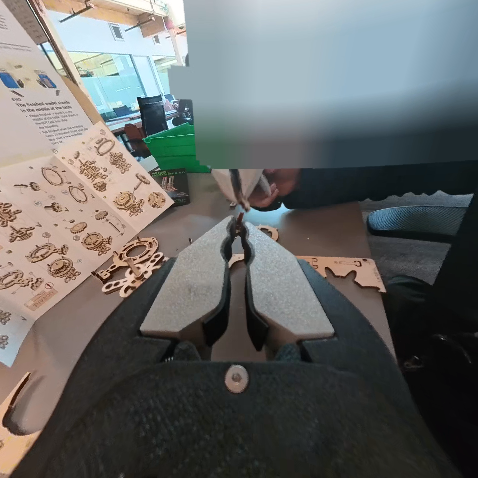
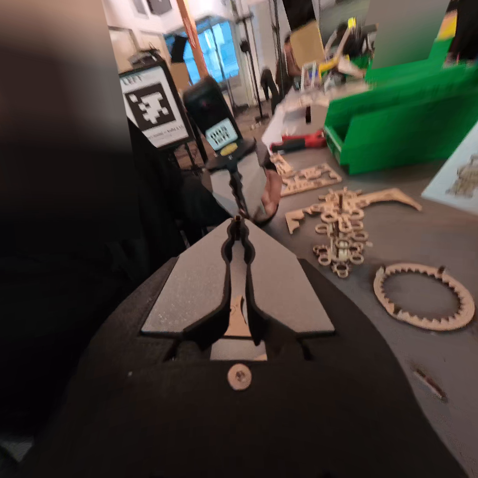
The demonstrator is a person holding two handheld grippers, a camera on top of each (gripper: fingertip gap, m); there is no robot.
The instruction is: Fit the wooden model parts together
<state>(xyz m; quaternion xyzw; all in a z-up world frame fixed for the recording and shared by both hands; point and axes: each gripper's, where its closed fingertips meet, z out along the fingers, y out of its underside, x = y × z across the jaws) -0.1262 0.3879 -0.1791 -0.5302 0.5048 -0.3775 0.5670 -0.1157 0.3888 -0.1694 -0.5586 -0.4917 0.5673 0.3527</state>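
both tools (image 1: 239, 227) (image 2: 239, 225) pinch small dark wooden pegs (image 1: 239, 218) (image 2: 237, 219).

- The left gripper (image 1: 239, 227) pinches a small dark wooden piece (image 1: 239, 219) at its tips.
- Just beyond that piece, the right gripper (image 1: 243, 204) holds another small part (image 1: 245, 204).
- Left of the left gripper lies a partly built wooden assembly (image 1: 132, 261), with the instruction sheet (image 1: 77, 207) beyond it.
- Right of the left gripper lies a cut-out wooden sheet (image 1: 346, 271).
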